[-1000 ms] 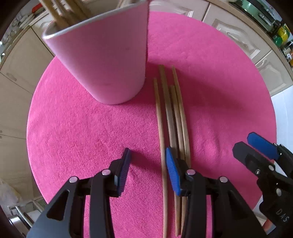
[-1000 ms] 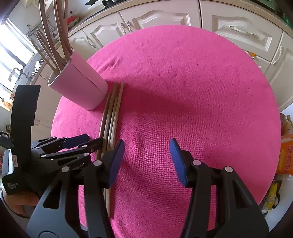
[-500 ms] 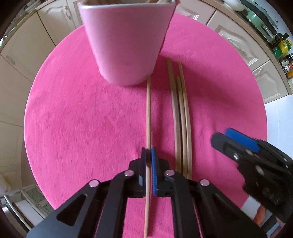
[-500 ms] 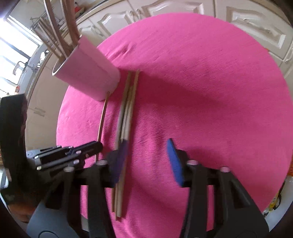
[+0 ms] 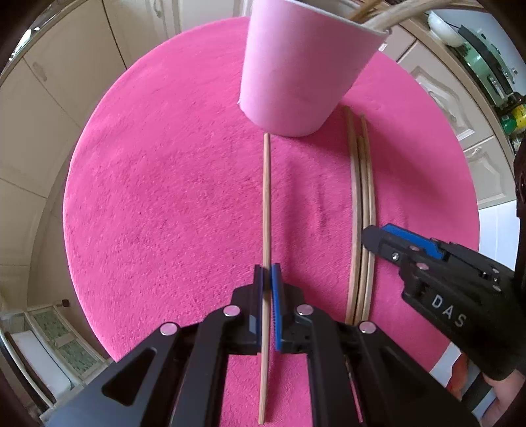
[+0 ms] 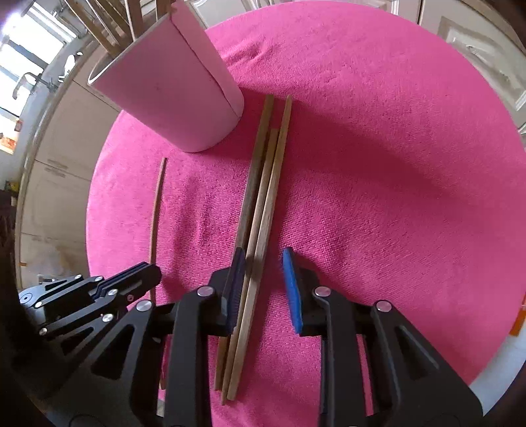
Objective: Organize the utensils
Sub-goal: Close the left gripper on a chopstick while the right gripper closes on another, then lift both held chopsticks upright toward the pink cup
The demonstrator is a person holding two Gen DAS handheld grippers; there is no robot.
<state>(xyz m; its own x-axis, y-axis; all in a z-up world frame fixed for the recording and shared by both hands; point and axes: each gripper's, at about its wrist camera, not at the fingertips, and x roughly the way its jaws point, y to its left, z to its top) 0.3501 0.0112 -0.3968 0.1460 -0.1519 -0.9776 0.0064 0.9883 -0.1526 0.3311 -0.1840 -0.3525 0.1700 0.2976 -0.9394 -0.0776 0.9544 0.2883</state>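
Holding single chopstick [image 5: 266, 197], left gripper [image 5: 267, 289]; right gripper [image 6: 263, 279] closing around three chopsticks [image 6: 263, 197]; pink cup [image 5: 305, 65] already holding several.

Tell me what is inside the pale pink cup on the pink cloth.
Several wooden chopstick-like sticks stand in the pale pink cup, their upper ends leaning out over its rim. The opaque wall hides their lower parts, the cup's bottom and anything else inside, so no exact count is possible.

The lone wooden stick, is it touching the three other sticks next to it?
Apart. In the left wrist view, pink cloth shows between the lone stick and the three sticks along their whole length.
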